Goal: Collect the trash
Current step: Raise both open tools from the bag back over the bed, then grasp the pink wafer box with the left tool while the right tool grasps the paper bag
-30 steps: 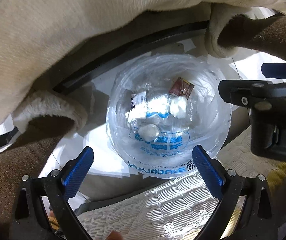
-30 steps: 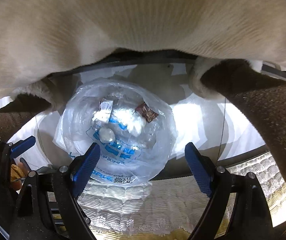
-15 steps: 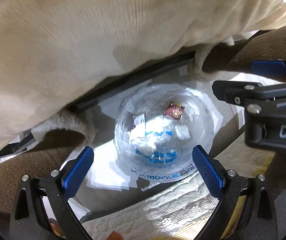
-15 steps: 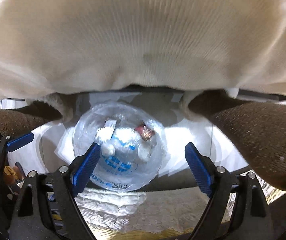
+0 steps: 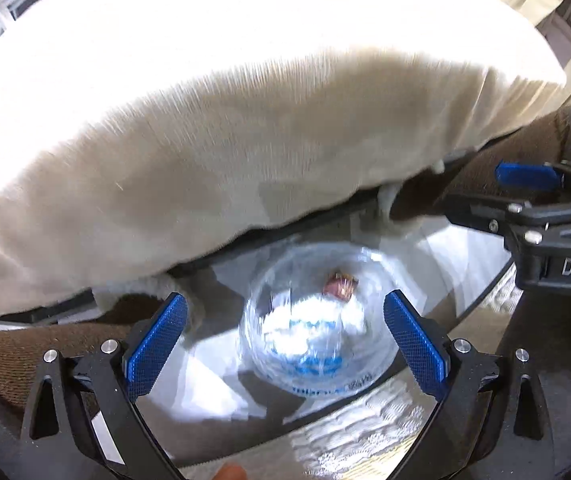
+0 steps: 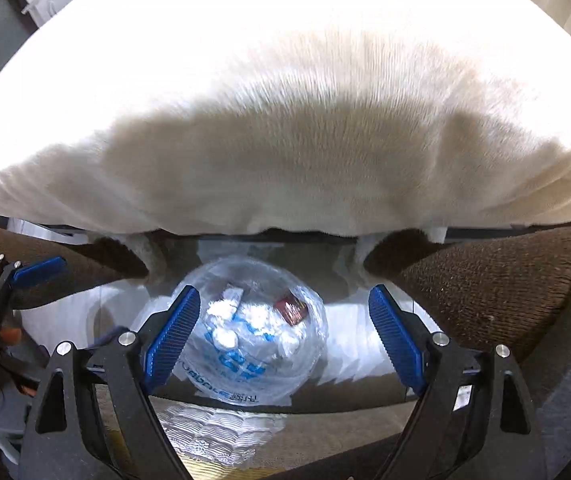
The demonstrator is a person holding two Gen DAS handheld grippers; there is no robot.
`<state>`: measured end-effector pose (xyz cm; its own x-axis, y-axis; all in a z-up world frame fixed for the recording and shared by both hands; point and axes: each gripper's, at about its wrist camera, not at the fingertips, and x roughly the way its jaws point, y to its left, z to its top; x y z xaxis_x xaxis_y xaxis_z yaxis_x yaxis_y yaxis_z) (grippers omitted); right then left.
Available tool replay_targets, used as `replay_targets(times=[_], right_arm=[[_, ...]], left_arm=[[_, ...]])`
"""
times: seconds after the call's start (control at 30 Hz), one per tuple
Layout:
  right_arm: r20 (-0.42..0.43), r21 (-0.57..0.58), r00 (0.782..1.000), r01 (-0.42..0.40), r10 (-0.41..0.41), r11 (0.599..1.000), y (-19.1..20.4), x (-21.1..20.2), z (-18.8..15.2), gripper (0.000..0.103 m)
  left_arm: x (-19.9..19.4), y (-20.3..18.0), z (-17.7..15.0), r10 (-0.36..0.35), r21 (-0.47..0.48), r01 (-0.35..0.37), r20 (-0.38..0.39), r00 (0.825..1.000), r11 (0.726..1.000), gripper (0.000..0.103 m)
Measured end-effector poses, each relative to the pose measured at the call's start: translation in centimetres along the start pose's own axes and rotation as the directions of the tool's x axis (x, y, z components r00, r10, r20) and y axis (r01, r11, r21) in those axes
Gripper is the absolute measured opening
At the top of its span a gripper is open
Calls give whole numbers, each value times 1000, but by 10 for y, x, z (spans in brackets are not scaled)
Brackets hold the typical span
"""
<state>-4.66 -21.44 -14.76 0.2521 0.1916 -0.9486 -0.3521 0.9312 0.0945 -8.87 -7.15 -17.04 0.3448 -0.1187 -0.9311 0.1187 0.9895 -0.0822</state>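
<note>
The right gripper (image 6: 281, 336), fingers (image 6: 171, 336) spread and empty, hangs above a clear bag (image 6: 253, 332) holding white tissues (image 6: 259, 318) and a brown wrapper (image 6: 292, 310)

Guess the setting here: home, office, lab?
Probably a home living room: a bin lined with a clear plastic bag holding tissues and a snack wrapper, a lace-patterned cloth below, and a cream fabric cover overhead. Hedged; little else shows.
</note>
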Motion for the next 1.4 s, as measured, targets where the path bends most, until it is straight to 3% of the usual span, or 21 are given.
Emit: replay_targets(times=[0.17,0.2,0.23,0.4,0.73,0.9,1.2,1.4], right_arm=[[118,-53,992,-29,35,998,6,-33,0,86],[136,-58,989,-41,49,997,6,-38,0,95],[159,-66,985,-57,67,996,5,-43,1,98],[245,-125,964,-73,102,989,5,-61,19,98],[381,-213,917,-36,117,976,2,-74,105,98],[402,-230,906,-36,129,972,5,-64,153,98],[411,-283,895,-53,171,958,21,-40,220,98],[396,-294,897,-77,195,953,29,-20,260,98]], left_arm=[[-21,8,7,-40,-20,43,94,995,999,97],[-25,10,9,-51,-22,54,112,992,998,97],[-29,11,11,-56,-20,59,132,990,998,97],[-47,21,24,-58,-21,65,229,972,998,97],[-60,55,78,-27,18,23,299,954,1000,97],[-61,80,112,8,28,-18,323,947,999,97],[-60,113,172,0,66,-26,361,932,998,97],[-44,133,211,-43,90,13,340,940,996,97]])
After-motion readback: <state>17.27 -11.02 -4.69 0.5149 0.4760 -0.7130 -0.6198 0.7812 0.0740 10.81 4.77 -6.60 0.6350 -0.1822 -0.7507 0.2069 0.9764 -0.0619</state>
